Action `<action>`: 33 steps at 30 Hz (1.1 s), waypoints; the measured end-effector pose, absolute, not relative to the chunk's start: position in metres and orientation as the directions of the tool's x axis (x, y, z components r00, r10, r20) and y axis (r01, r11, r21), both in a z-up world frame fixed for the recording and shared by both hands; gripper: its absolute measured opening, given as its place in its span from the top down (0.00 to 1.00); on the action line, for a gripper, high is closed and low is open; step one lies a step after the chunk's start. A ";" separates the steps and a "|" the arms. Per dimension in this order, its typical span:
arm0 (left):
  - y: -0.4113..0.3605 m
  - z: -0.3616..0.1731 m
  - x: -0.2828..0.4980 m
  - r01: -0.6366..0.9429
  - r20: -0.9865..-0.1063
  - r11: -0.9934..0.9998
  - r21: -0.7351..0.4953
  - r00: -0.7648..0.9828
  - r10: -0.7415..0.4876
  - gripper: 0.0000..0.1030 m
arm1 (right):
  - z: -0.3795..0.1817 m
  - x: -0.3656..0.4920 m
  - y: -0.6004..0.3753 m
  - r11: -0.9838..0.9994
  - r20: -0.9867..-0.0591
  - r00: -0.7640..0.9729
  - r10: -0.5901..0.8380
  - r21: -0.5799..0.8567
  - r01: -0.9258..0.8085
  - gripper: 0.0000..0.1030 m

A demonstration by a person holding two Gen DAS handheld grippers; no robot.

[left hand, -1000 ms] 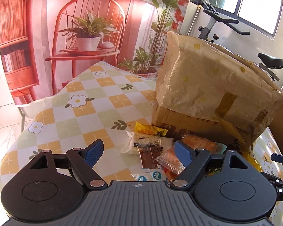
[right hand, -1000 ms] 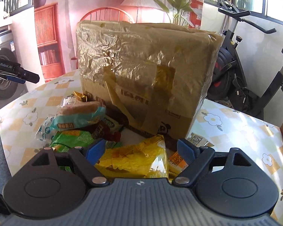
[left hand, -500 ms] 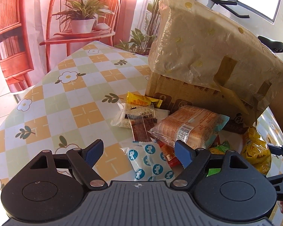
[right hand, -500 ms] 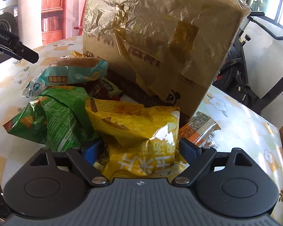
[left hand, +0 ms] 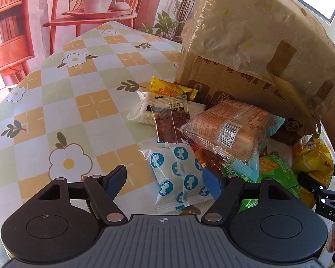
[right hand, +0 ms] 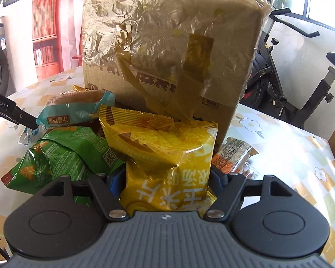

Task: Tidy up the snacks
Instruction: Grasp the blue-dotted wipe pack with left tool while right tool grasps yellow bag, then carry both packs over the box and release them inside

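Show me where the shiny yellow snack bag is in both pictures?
Left wrist view: the shiny yellow snack bag sits at the far right edge, beside the green bag.
Right wrist view: it fills the bottom centre, between the fingers.
Shared landmark: the plastic-wrapped cardboard box behind it.

A checked, flower-patterned table (left hand: 91, 102) carries a taped cardboard box (right hand: 167, 51) and a snack-packet pile (left hand: 212, 134).
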State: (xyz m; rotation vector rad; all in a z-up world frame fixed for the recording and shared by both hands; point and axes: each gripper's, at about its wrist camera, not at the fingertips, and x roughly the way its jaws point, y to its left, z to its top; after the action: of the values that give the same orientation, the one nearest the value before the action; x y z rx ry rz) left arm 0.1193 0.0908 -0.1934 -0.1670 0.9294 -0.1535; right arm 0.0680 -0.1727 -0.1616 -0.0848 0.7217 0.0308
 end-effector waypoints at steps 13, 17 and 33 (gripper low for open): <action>0.062 -0.213 0.128 0.034 -0.788 0.988 -0.149 0.600 -0.139 0.52 | -0.162 0.067 -0.170 0.997 -0.658 0.753 -0.005 -0.060 -0.046 0.28; 0.071 -0.203 0.122 0.030 -0.774 0.986 -0.163 0.616 -0.147 0.53 | -0.160 0.064 -0.171 0.998 -0.651 0.759 -0.010 -0.058 -0.036 0.28; 0.096 -0.154 0.106 -0.057 -0.673 0.989 -0.136 0.738 -0.050 0.53 | -0.141 0.036 -0.183 0.995 -0.603 0.792 -0.098 -0.067 0.072 0.28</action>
State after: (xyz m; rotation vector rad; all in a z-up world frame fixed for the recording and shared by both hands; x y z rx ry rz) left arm 0.1062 0.0956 -0.1542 -0.1510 0.7419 0.0039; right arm 0.0362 -0.1832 -0.1414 -0.0414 0.6508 -0.0918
